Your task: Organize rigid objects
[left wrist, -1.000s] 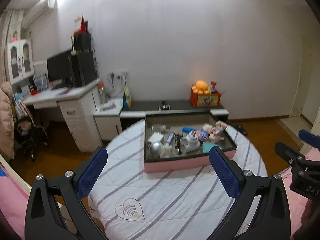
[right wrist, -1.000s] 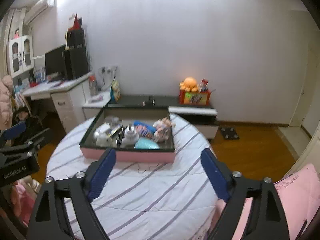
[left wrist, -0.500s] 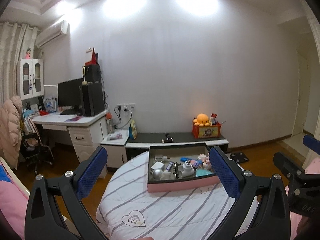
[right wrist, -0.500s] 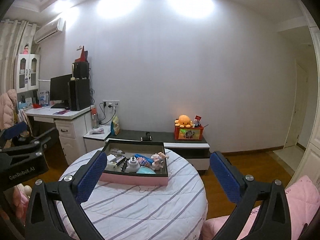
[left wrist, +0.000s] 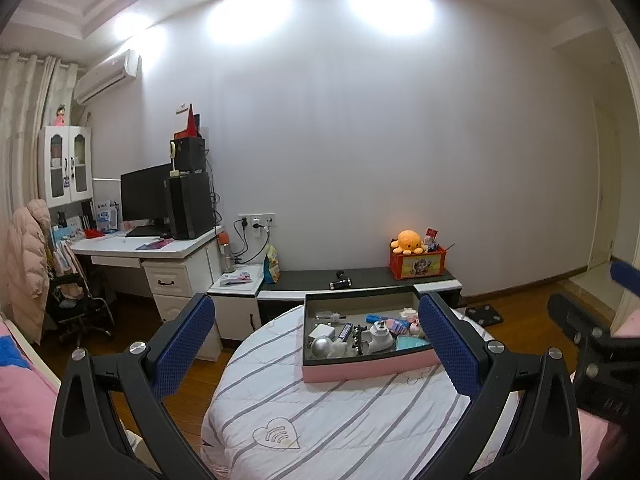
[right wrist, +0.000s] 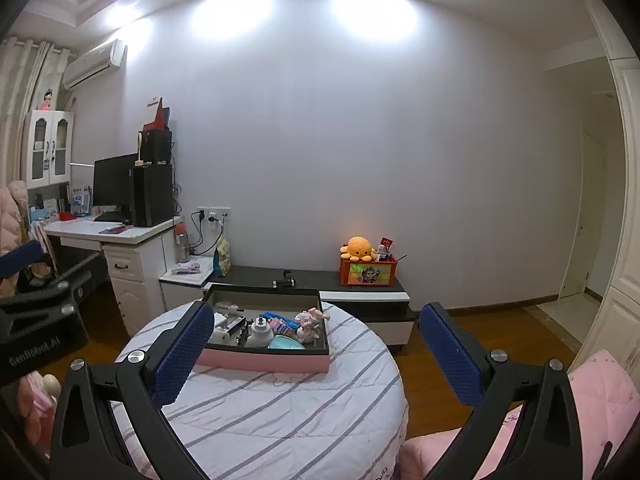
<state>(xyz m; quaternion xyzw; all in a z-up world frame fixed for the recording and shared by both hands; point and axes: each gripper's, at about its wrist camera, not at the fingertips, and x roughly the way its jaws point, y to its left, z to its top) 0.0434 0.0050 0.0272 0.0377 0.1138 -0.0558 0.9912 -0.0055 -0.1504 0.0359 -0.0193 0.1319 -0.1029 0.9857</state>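
Note:
A pink-walled tray [left wrist: 360,369] [right wrist: 264,360] with a dark inside stands on the far side of a round table [left wrist: 320,424] [right wrist: 280,412] under a striped white cloth. In it lie several small items, among them a silver ball [left wrist: 322,347], a white bottle [left wrist: 380,336] [right wrist: 260,330], a teal piece [right wrist: 284,343] and a small plush toy [right wrist: 310,320]. My left gripper [left wrist: 316,308] hangs open short of the tray, holding nothing. My right gripper [right wrist: 316,312] is open wide and empty too, back from the tray's right half.
A low black cabinet [right wrist: 320,280] behind the table carries an orange toy box [right wrist: 368,272]. A white desk [left wrist: 160,252] with monitor and computer tower stands at the left, an office chair [left wrist: 80,312] beside it. Pink bedding [right wrist: 600,392] lies close on the right.
Both grippers have drawn back from the table and tipped upward, so the tray looks smaller and lower in both views. The right jaws have spread a little wider.

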